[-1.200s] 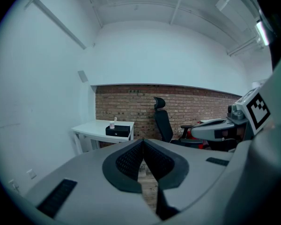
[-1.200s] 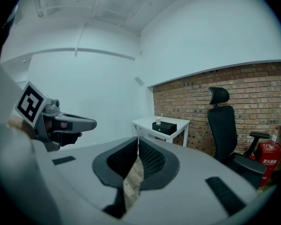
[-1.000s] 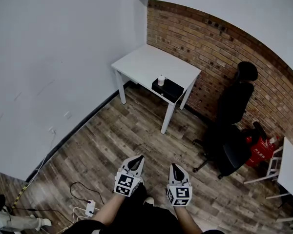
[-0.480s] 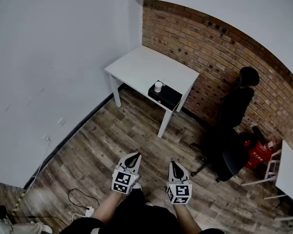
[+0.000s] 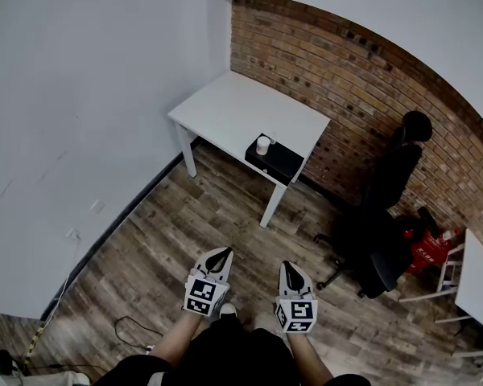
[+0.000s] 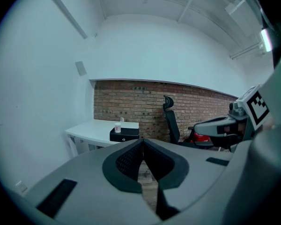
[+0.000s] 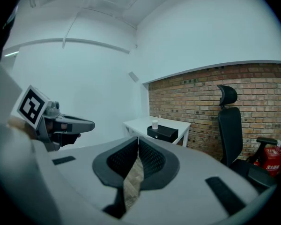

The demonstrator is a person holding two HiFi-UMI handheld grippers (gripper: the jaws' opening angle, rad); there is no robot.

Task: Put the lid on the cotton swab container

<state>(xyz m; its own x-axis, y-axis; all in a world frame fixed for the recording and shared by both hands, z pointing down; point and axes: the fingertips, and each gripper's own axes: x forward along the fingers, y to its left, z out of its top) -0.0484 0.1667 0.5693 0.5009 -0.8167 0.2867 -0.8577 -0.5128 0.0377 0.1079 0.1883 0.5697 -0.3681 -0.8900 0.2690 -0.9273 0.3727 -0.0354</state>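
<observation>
A small white cotton swab container (image 5: 262, 145) stands on a black box (image 5: 278, 160) at the near right edge of a white table (image 5: 237, 111) against the brick wall, far ahead of me. Whether it has a lid I cannot tell. My left gripper (image 5: 221, 254) and right gripper (image 5: 288, 268) hang side by side above the wood floor, both shut and empty. In the left gripper view the container (image 6: 117, 126) shows beyond the closed left gripper (image 6: 143, 140). In the right gripper view the container (image 7: 155, 124) shows past the closed right gripper (image 7: 138, 138).
A black office chair (image 5: 386, 207) stands right of the table by the brick wall, with a red fire extinguisher (image 5: 425, 252) and a second white table (image 5: 476, 276) further right. A cable (image 5: 133, 328) lies on the floor at the lower left.
The table and container have shifted slightly left in the head view as I move. Both grippers stay shut and keep side by side.
</observation>
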